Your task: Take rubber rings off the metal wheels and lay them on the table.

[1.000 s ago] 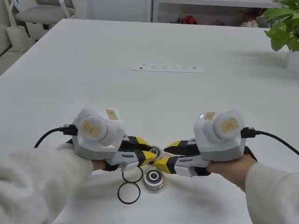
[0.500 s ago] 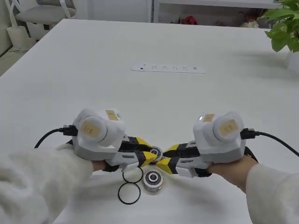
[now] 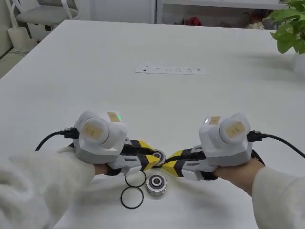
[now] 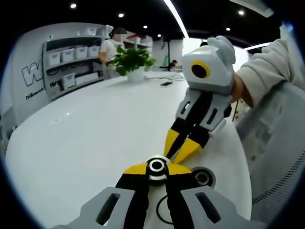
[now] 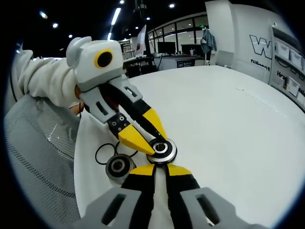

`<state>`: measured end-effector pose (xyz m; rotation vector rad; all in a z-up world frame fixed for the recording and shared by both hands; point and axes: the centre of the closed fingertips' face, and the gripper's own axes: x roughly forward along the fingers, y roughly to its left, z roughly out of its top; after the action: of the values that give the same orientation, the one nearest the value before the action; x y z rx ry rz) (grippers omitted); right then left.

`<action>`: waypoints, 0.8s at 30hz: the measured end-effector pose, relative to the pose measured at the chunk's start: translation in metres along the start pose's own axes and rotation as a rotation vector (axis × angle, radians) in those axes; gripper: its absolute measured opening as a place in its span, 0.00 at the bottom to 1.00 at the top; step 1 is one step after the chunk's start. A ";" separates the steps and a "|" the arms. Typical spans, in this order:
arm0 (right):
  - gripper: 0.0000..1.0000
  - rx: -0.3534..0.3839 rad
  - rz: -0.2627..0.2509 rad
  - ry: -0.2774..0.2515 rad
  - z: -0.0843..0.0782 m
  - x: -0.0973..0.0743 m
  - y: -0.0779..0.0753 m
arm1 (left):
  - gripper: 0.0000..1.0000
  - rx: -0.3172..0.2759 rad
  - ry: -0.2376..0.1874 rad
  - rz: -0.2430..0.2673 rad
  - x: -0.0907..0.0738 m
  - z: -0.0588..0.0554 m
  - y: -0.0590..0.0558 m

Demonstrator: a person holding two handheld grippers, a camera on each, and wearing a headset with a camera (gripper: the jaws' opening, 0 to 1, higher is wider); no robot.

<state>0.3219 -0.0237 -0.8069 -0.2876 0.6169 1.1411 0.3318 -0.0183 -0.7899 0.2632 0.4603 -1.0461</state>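
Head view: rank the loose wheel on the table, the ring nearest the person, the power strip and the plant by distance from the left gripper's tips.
From the left gripper, nearest first:
1. The loose metal wheel, on the table just below the tips.
2. The black ring, toward the person's edge.
3. The power strip, mid-table.
4. The potted plant, far right corner.
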 end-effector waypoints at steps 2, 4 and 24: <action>0.04 -0.009 -0.002 0.002 0.000 -0.001 0.000 | 0.13 0.007 0.000 -0.006 0.000 0.000 0.000; 0.06 -0.028 0.003 0.003 0.000 -0.001 0.001 | 0.13 0.013 0.002 -0.014 0.000 0.000 -0.001; 0.20 -0.053 0.062 -0.066 0.006 -0.001 0.004 | 0.13 0.025 -0.009 -0.075 -0.001 0.000 -0.005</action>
<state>0.3196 -0.0201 -0.8011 -0.2765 0.5416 1.2226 0.3270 -0.0204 -0.7894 0.2654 0.4517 -1.1263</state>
